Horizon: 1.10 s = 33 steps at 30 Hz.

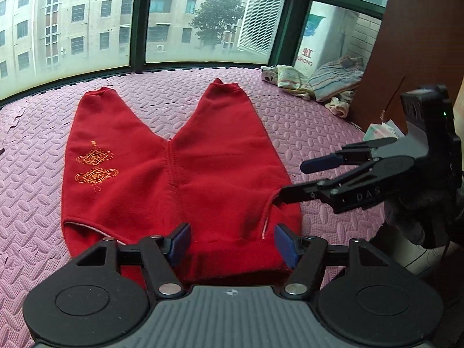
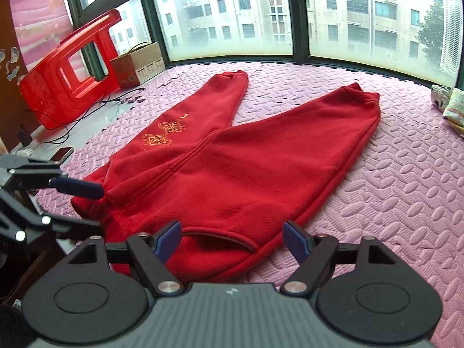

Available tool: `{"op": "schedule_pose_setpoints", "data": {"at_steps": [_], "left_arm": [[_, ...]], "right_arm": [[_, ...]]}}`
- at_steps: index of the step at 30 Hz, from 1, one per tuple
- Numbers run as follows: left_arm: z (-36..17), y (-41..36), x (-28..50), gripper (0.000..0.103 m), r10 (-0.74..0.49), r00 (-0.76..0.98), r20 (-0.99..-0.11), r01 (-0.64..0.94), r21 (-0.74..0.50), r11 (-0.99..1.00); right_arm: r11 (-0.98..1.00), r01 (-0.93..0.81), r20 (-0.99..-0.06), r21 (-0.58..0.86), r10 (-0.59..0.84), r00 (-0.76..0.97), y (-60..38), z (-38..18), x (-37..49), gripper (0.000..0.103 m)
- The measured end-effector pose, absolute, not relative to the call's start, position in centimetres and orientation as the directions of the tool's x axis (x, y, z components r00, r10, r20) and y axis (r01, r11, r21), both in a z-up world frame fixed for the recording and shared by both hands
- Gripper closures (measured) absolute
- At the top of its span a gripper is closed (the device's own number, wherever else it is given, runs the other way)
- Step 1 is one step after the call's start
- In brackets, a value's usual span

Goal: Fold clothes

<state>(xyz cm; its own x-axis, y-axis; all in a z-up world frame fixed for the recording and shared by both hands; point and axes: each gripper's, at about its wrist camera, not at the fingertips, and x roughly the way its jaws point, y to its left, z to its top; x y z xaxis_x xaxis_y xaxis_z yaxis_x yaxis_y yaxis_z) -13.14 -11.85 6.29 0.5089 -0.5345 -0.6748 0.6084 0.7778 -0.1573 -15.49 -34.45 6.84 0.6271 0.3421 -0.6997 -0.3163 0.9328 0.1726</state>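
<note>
Red trousers spread flat on the pink foam mat, legs splayed in a V toward the window, waistband nearest the cameras. Gold knot emblems printed on one leg, well apart from the waistband.

Left claw poised just over the trousers' waistband, blue pads spread apart, red cloth showing between them, nothing gripped. Right claw likewise parted, hovering at the trousers' other waist corner, beside a pocket opening; pads clear of the cloth as far as can be told. In the left wrist view, right claw reaching in from the side, lower finger tip at the trousers' edge; contact hard to judge. In the right wrist view, left claw near the trousers' far waist corner, upper finger tip just at the red fabric.

Beyond the trousers: a heap of striped and patterned clothes by the wooden cabinet. To the trousers' other side: an overturned red plastic stool, a cardboard box, black cables and a phone off the mat's edge.
</note>
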Motion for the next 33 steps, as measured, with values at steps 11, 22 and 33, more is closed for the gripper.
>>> {"op": "schedule_pose_setpoints", "data": {"at_steps": [11, 22, 33], "left_arm": [[4.6, -16.9, -14.2, 0.037, -0.521, 0.504, -0.689, 0.703, -0.023, 0.711], [3.1, -20.6, -15.4, 0.037, -0.501, 0.521, -0.691, 0.766, 0.119, 0.632], [2.1, -21.0, -14.8, 0.06, -0.455, 0.535, -0.712, 0.754, 0.159, 0.638]], "right_arm": [[0.962, -0.2, -0.714, 0.187, 0.273, 0.645, -37.6, 6.4, -12.9, 0.025], [0.975, -0.131, -0.724, 0.181, 0.222, 0.652, -39.4, 6.3, -9.3, 0.026], [0.981, -0.026, -0.746, 0.193, 0.164, 0.646, -42.0, 5.8, -4.1, 0.035]]}}
